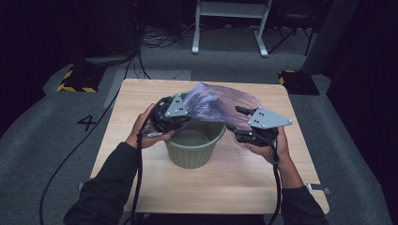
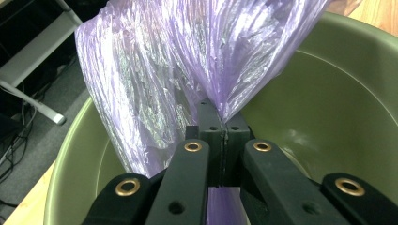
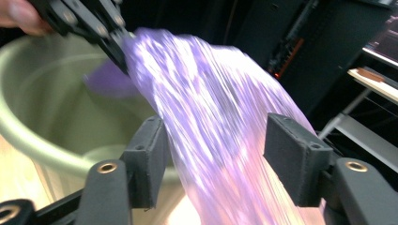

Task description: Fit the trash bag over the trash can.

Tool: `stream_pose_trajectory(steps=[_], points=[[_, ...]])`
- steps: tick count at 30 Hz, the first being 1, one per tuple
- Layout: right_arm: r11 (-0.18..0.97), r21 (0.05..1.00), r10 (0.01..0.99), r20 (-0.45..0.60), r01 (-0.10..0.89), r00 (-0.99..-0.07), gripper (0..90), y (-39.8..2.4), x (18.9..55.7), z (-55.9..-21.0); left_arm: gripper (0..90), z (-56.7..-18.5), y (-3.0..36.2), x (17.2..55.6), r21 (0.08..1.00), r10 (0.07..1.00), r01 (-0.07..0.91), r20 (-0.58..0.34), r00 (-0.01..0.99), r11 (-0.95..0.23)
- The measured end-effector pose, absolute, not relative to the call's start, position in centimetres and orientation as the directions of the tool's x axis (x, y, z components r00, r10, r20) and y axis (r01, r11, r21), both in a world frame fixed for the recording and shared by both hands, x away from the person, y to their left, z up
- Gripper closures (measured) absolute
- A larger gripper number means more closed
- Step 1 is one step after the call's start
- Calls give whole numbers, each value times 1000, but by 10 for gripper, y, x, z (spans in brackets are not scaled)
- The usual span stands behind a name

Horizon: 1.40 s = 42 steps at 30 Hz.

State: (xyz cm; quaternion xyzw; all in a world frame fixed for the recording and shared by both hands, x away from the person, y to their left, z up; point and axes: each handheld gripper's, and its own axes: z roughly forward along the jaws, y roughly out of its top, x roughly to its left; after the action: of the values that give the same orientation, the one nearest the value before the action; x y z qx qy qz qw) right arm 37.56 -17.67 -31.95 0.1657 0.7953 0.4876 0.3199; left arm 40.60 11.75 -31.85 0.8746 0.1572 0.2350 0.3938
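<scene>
A thin purple plastic bag (image 1: 218,103) is stretched over an olive-green bucket (image 1: 195,145) in the middle of the wooden table (image 1: 136,93). My left gripper (image 1: 185,108) is at the bucket's left rim, shut on a bunched edge of the bag (image 2: 178,61); its jaws (image 2: 220,126) meet over the bucket's inside (image 2: 328,117). My right gripper (image 1: 237,121) is at the right rim and stands open. In the right gripper view the bag (image 3: 211,103) runs between its pads (image 3: 291,164) without being pressed, and the left gripper (image 3: 117,47) pinches the far end.
The bucket looks empty inside. Behind the table stand a white metal frame (image 1: 230,23) and two yellow-and-black striped bases (image 1: 77,79) (image 1: 298,82). Cables trail across the grey carpet at the left (image 1: 84,140).
</scene>
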Motion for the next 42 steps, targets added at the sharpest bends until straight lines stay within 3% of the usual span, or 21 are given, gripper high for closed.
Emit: stream_pose_trajectory(steps=[4,13,14,16,18,22,24,25,27,30,34,38,42], points=[[489,872,594,-347,-17,-726,329,-186,376,-334,895,-318,122,405,777,471,88,284,835,-624],[482,869,662,-282,107,-694,344,-197,404,-376,895,-320,144,410,831,502,87,245,830,-549],[496,861,665,-290,116,-688,378,-196,407,-381,895,-321,146,410,835,505,89,239,830,-543],[507,855,667,-309,109,-678,577,-192,412,-387,895,-323,150,411,841,508,93,230,830,-533],[490,866,677,-309,96,-669,710,-191,417,-390,895,-325,152,411,841,511,95,231,828,-533],[462,884,706,-317,72,-633,868,-189,423,-388,893,-327,159,413,852,522,103,215,825,-513],[450,890,718,-315,69,-621,889,-190,426,-384,885,-328,162,413,861,528,106,203,824,-497],[445,893,725,-316,66,-611,894,-190,426,-380,839,-328,162,413,865,536,110,199,820,-490],[439,897,730,-322,53,-603,896,-191,426,-372,623,-326,161,413,866,580,130,206,788,-483],[441,897,732,-345,22,-587,898,-190,424,-358,406,-322,162,411,878,594,133,193,781,-460],[459,888,724,-386,-18,-572,898,-192,418,-341,252,-317,164,405,887,588,115,195,785,-447],[471,882,731,-408,-29,-547,898,-197,414,-332,248,-316,163,401,877,577,114,204,791,-467],[460,887,752,-408,-31,-517,898,-206,411,-324,435,-313,155,401,866,537,100,209,818,-490]])
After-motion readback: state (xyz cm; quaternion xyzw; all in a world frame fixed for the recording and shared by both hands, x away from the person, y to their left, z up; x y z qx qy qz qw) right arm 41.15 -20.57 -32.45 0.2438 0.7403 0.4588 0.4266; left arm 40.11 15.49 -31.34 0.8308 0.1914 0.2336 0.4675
